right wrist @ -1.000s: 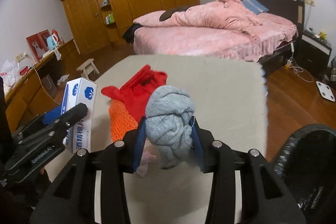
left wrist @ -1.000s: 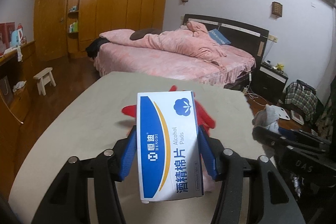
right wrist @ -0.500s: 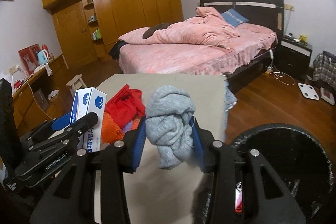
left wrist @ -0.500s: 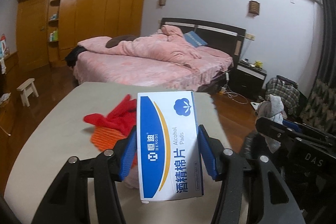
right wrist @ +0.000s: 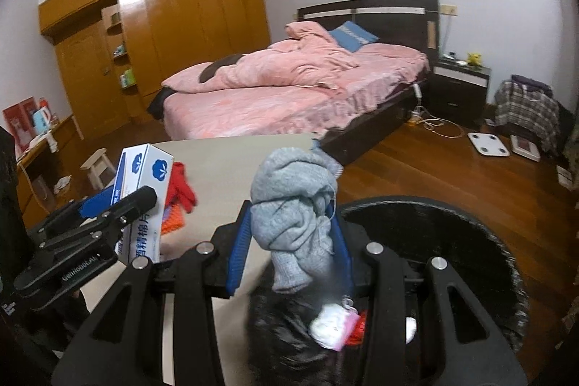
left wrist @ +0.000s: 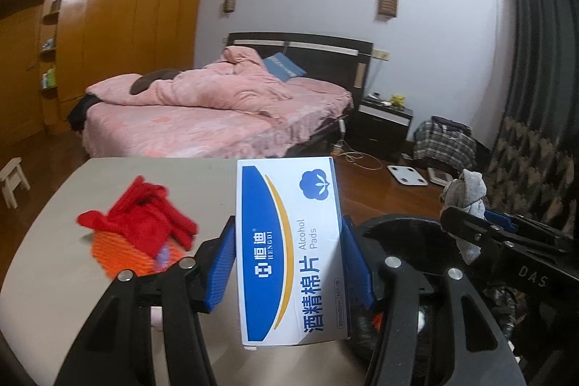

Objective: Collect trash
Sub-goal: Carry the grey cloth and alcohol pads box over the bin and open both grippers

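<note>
Left gripper (left wrist: 289,252) clamped on an upright white-and-blue alcohol pads box (left wrist: 289,252), blue pads (left wrist: 220,266) pressed to its two long sides; box held above the table's (left wrist: 54,277) right edge. Right gripper (right wrist: 291,234) closed on a wadded grey sock (right wrist: 293,208), which bulges above the fingers and hangs below them, over the near rim of a black trash bin (right wrist: 481,230) standing on the floor just beside the table's right edge. Inside the bin: crumpled white and pink paper (right wrist: 331,328), a red scrap partly hidden. On the table near its left edge, red cloth (left wrist: 141,219) lying on orange mesh (left wrist: 119,254).
</note>
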`<state>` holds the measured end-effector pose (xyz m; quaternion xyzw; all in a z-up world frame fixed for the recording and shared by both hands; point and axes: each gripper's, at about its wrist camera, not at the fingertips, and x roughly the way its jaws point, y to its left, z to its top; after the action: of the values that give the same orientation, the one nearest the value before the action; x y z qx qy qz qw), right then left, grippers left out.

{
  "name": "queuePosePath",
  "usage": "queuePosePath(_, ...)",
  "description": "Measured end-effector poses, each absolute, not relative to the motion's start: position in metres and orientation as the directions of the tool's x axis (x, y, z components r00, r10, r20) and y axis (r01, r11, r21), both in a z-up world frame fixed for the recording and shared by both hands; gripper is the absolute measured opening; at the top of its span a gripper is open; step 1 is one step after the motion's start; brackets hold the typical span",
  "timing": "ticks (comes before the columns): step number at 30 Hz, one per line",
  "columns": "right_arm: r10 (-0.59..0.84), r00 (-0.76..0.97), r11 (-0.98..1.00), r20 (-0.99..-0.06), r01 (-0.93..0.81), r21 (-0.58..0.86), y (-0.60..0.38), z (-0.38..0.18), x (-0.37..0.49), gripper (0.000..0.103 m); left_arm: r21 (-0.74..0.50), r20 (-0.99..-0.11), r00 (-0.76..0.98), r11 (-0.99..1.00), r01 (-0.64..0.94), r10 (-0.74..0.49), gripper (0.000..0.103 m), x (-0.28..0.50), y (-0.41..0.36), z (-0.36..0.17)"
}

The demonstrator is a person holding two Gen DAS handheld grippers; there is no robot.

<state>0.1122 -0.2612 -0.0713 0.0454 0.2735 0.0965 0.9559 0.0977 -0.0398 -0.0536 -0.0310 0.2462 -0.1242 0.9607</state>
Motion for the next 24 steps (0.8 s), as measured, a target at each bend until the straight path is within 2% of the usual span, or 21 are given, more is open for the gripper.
queuePosePath(10,0.101,0.851,0.991,-0.515,-0.040,0.129,-0.316,-0.078,0.094,0.040,-0.117,-0.466,0.804,0.926,0.359,-0.371,0.055,0.095,-0.105,-0.054)
queuePosePath(24,0.006,0.850,0.990,-0.528,0.068,0.121,-0.364,-0.089,0.078,0.040,-0.109,-0.478,0.750,0.878,0.466,-0.457,0.055,0.100,-0.157,-0.063)
